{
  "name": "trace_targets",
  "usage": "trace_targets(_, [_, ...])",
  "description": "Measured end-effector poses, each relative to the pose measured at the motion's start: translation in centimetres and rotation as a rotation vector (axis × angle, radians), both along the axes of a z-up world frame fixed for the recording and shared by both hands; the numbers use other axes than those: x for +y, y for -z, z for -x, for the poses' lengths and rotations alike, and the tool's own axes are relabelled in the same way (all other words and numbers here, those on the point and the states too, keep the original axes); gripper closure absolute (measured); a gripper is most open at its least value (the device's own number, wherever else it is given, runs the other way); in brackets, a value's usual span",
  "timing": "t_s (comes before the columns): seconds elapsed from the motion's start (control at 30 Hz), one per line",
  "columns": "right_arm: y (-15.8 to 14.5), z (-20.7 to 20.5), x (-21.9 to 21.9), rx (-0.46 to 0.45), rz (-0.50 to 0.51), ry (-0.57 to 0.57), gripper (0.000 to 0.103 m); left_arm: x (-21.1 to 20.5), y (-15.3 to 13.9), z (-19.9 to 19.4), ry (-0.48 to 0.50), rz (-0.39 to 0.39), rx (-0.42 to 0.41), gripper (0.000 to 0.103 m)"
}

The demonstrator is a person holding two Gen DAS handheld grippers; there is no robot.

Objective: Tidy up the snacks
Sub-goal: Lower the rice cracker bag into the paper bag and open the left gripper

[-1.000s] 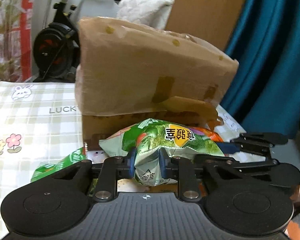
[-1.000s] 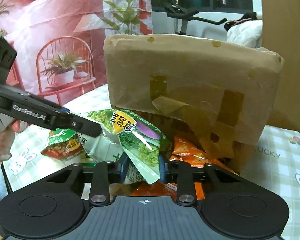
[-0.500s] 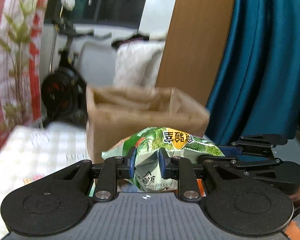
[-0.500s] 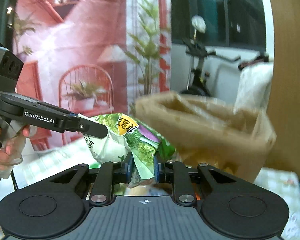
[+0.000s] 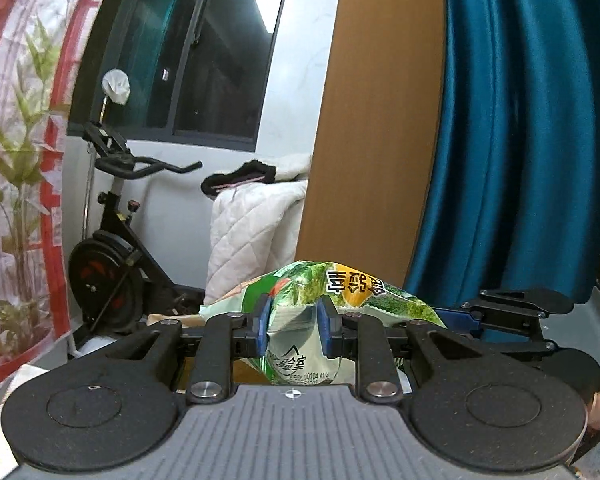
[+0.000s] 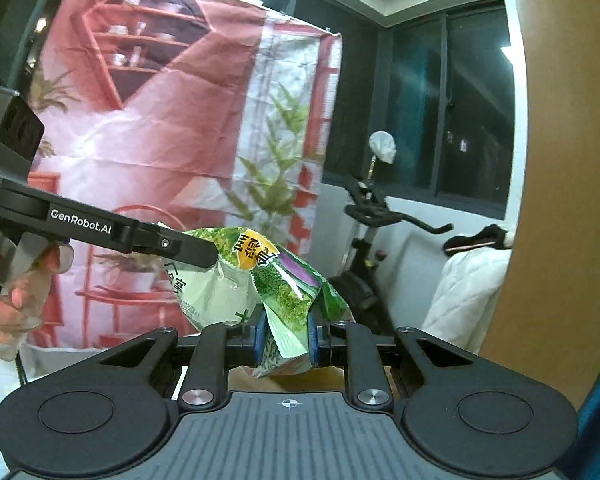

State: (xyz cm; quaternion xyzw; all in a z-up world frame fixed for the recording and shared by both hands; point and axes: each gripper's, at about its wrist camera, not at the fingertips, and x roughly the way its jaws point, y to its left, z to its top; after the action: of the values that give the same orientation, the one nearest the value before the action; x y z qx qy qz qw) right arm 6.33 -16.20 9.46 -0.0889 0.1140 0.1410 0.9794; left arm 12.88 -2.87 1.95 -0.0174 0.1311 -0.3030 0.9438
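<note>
While both tools pinch it, the green snack bag (image 5: 300, 320) hangs in the air between them. The left tool (image 5: 293, 326) is clamped on one crumpled end, and the right tool (image 6: 286, 338) is clamped on the other end. Behind stand an exercise bike (image 5: 112, 248), a white quilt (image 5: 256, 220) and a teal curtain (image 5: 520, 140).

The left hand-held gripper (image 5: 293, 328) hides the snack bag's (image 5: 320, 292) lower part.
</note>
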Motion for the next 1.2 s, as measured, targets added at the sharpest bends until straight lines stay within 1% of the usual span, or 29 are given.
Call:
trace_targets(0.13, [1.6,-4.6,-2.3,0.054,-0.001,0.032,0.085,-2.1,1.3,-4.4,0.006,-0.001,0.07,0.078])
trace_targets(0.27, [4.2,-8.5,-4.4,0.122,-0.01,0.066,0.085,-3.8,3.3,-8.4,0.008,-0.017,0.138,0.078])
trace_targets(0.37, [6.3,-10.5,-5.9,0.169,-0.029,0.098,0.084,-5.2,4.7,-11.1,0.008,-0.039,0.185,0.078])
trace_targets(0.5, [8.8,-12.5,-7.4,0.233,-0.059,0.131,0.084,-6.3,6.5,-13.3,0.016,-0.066,0.236,0.078])
trace_targets(0.57, [9.8,-13.2,-8.0,0.257,-0.065,0.147,0.084,-6.6,7.4,-14.5,0.019,-0.065,0.271,0.078])
trace_targets(0.67, [10.9,-13.8,-8.4,0.285,-0.066,0.17,0.084,-6.3,8.4,-14.9,0.028,-0.055,0.33,0.077])
trace_targets(0.73, [11.7,-14.1,-8.7,0.301,-0.068,0.19,0.082,-6.7,9.3,-15.4,0.034,-0.073,0.355,0.077])
trace_targets(0.77, [11.9,-14.1,-8.9,0.305,-0.069,0.199,0.078,-7.0,9.6,-15.5,0.031,-0.094,0.353,0.076])
trace_targets(0.8, [12.1,-14.0,-8.9,0.303,-0.07,0.211,0.074,-7.2,9.8,-15.4,0.023,-0.118,0.345,0.068])
trace_targets(0.83, [12.2,-13.7,-9.0,0.295,-0.068,0.223,0.073,-7.2,9.8,-15.3,0.01,-0.136,0.336,0.053])
trace_targets(0.87, [12.2,-13.4,-8.9,0.289,-0.066,0.231,0.067,-6.9,9.5,-14.8,-0.002,-0.137,0.331,0.044])
trace_targets(0.9, [12.2,-13.0,-9.0,0.285,-0.067,0.238,0.06,-6.4,9.3,-14.7,-0.01,-0.123,0.327,0.032])
trace_targets(0.97, [12.2,-12.0,-9.0,0.27,-0.077,0.248,0.051,-5.2,8.8,-14.3,-0.026,-0.088,0.328,0.03])
trace_targets(1.0, [12.0,-11.5,-9.0,0.263,-0.085,0.252,0.049,-4.6,8.5,-14.1,-0.034,-0.077,0.33,0.03])
trace_targets(1.07, [11.8,-10.3,-8.9,0.251,-0.114,0.256,0.048,-3.3,7.6,-12.9,-0.046,-0.064,0.311,0.03])
trace_targets(1.17, [11.7,-8.0,-8.5,0.226,-0.154,0.25,0.039,-1.4,6.3,-11.0,-0.063,-0.06,0.267,0.026])
trace_targets(1.2, [11.7,-7.2,-8.4,0.222,-0.161,0.245,0.037,-0.8,5.9,-10.4,-0.068,-0.059,0.254,0.024])
